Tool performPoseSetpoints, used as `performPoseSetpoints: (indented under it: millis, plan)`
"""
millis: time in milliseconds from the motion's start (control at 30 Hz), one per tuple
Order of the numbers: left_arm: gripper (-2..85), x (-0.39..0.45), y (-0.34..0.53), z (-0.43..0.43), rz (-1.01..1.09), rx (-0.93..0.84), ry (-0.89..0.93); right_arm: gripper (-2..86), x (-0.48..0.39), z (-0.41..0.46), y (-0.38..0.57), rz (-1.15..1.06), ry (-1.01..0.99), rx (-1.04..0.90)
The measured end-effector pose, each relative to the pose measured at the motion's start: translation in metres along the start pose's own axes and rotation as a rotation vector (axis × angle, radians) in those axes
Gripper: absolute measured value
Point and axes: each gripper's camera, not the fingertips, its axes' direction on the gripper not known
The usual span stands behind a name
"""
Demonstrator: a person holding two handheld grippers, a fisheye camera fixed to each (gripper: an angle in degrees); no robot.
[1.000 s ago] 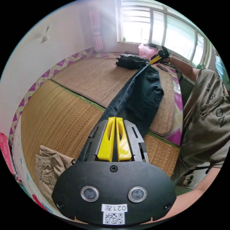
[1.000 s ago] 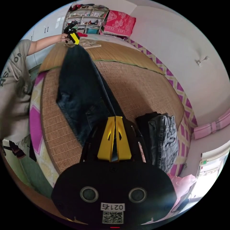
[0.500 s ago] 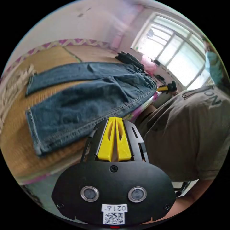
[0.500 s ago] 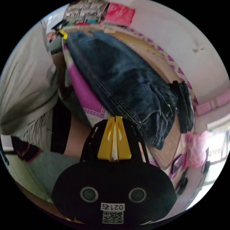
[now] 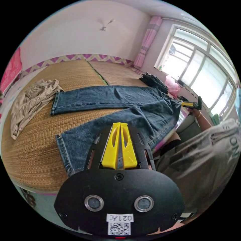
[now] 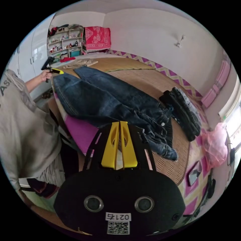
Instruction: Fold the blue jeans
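The blue jeans (image 5: 108, 110) lie spread flat on the woven bed mat (image 5: 37, 140) ahead of both tongs. The left tongs (image 5: 120, 124) and right tongs (image 6: 119, 123) have jaws together, empty. Beige trousers (image 5: 30, 98) lie beyond the hems; folded dark jeans (image 6: 184, 111) sit just beside the waistband.

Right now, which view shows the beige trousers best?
The left gripper view: the beige trousers lie crumpled on the mat beside the jeans' hems. The right gripper view shows them far off, small and flattened.

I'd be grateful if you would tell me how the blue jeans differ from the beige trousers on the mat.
The blue jeans are dark denim; the beige trousers are pale, thinner-looking cloth. The jeans lie spread flat with both legs stretched apart, while the trousers lie crumpled in a heap. The jeans' waist end reaches the mat's near edge; the trousers sit toward its far end. Both rest on the mat.
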Motion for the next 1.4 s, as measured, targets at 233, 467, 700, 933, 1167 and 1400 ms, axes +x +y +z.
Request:
performPoseSetpoints:
  millis: [233, 467, 700, 933, 1167, 1400]
  plan:
    - [-1.0, -0.015, -0.043, 0.017, -0.018, -0.085, 0.084, -1.0, 0.031, -0.109, 0.032, -0.023, -0.136, 0.138]
    - [-1.0, 0.017, -0.118, 0.033, 0.093, -0.083, 0.025, -1.0, 0.038, -0.038, -0.013, 0.079, 0.151, 0.020]
    - [-0.9, -0.024, -0.163, 0.119, 0.002, -0.361, -0.019, -1.0, 0.053, 0.070, -0.017, 0.167, 0.293, -0.336]
    - [-0.9, -0.062, -0.111, 0.051, -0.101, -0.250, 0.116, -1.0, 0.047, 0.042, 0.061, 0.290, 0.327, -0.162]
    - [-0.9, -0.026, -0.054, -0.061, -0.019, -0.007, 0.126, -0.7, 0.032, 0.017, 0.126, 0.435, 0.144, -0.150]
    - [0.6, -0.041, 0.036, -0.132, -0.177, 0.070, 0.236, 5.5, 0.025, -0.062, 0.244, 0.731, 0.258, 0.056]
